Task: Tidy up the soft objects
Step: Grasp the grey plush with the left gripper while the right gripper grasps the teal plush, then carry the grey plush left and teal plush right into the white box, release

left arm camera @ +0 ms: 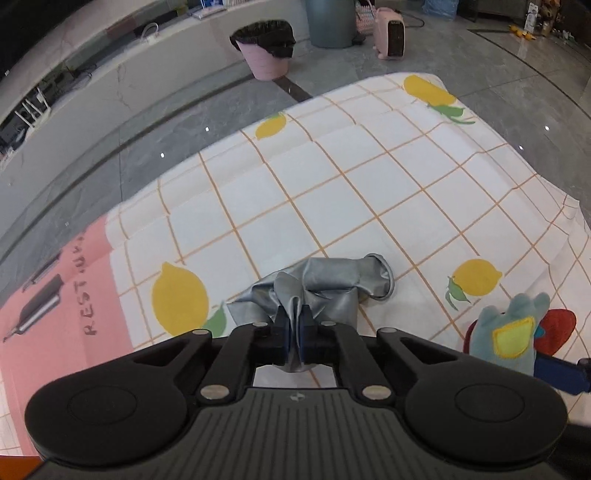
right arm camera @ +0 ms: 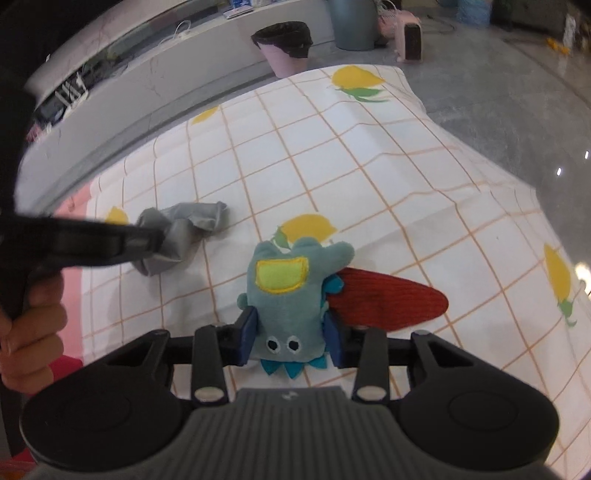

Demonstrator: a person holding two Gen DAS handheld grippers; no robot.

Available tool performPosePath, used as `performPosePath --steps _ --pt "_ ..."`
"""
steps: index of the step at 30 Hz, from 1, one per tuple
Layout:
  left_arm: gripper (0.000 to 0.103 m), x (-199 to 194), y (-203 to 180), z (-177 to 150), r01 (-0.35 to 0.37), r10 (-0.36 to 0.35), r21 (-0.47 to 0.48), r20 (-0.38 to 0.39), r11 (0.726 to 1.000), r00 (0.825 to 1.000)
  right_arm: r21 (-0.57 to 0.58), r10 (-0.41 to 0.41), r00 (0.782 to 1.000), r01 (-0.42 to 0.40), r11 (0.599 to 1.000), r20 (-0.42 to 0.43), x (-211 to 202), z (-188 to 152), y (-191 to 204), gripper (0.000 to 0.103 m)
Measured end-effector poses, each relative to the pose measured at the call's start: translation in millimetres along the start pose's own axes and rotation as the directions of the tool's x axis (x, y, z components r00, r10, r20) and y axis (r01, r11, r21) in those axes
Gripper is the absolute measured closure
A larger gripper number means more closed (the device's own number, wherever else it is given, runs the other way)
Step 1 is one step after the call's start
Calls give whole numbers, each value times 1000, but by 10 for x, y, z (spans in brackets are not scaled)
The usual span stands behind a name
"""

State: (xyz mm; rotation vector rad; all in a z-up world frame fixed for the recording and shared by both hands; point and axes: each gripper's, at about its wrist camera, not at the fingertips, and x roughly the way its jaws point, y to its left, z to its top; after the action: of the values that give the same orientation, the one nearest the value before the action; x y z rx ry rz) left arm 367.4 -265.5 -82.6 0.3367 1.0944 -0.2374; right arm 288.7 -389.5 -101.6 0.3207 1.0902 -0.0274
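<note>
white lemon-print cloth (left arm camera: 332, 192) covers your table over grey marble floor (left arm camera: 129, 147); upper centre, a pink bin (left arm camera: 266, 55) holds a black liner. your left gripper (left arm camera: 293, 325) pinches the grey fabric (left arm camera: 332, 284) mid-frame; your right gripper (right arm camera: 291, 334) clamps the blue plush (right arm camera: 288, 295) beside a red piece (right arm camera: 388, 299)

A grey polished stone floor (left arm camera: 155, 155) fills the upper half of the frame, crossed by a dark inlaid band and dotted with small glints of ceiling light. Near the top centre stand a pink waste bin (left arm camera: 265, 50) lined with a black bag, a grey cylindrical bin (left arm camera: 330, 22) and a small pink heater (left arm camera: 389, 33). A long pale curved counter (left arm camera: 110, 55) runs along the upper left.
</note>
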Motion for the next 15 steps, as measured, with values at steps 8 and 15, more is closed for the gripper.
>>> performPosePath --steps 8,15 --pt "99 -257 133 -33 74 -67 -53 130 996 989 28 1 999 -3 1000 41 -131 9 -82 66" --pt "100 -528 254 -104 205 -180 -115 194 972 964 28 6 998 -8 1000 67 -211 -11 -85 66"
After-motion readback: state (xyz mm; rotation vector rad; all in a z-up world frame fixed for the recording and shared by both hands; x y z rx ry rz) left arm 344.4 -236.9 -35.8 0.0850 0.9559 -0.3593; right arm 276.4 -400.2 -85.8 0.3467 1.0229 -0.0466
